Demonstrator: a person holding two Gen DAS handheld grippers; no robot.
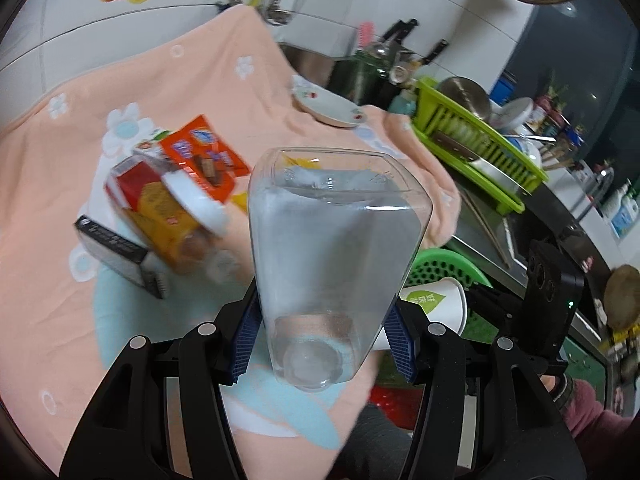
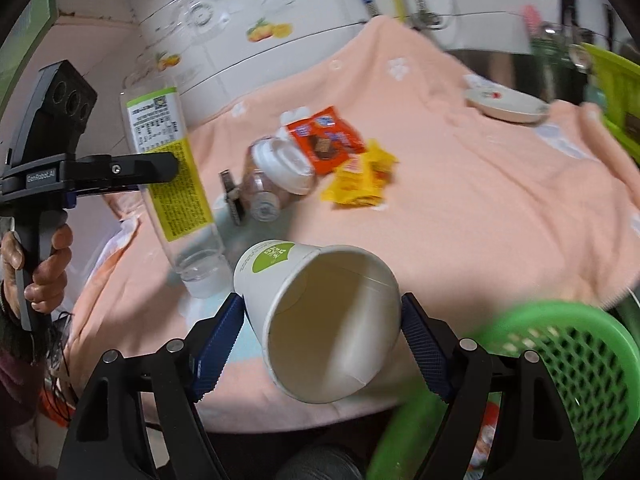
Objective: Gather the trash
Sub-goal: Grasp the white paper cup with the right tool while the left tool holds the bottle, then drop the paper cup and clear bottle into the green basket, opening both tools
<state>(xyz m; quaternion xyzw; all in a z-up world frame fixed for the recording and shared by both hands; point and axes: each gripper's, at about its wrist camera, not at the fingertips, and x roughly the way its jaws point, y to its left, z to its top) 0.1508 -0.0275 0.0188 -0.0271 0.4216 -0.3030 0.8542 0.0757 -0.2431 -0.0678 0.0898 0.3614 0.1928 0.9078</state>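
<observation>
My left gripper [image 1: 324, 320] is shut on a clear plastic bottle [image 1: 336, 240], its blue pads on both sides and the neck pointing back at the camera. The right wrist view shows the same bottle [image 2: 176, 168] with its yellow-green label, tilted over the peach towel [image 2: 480, 200]. My right gripper [image 2: 320, 304] is shut on a white paper cup [image 2: 328, 320] with a green leaf logo, mouth toward the camera. On the towel lie an orange snack wrapper [image 2: 328, 140], yellow wrappers [image 2: 360, 180], a white-lidded jar [image 2: 276, 176] and a dark box [image 1: 116, 248].
A green perforated basket [image 2: 560, 368] sits low at the right, just beside the cup. A white plate [image 1: 328, 104] rests on the towel's far edge. A green dish rack [image 1: 480, 144] with dishes stands over the sink. A hand [image 2: 44, 268] grips the left handle.
</observation>
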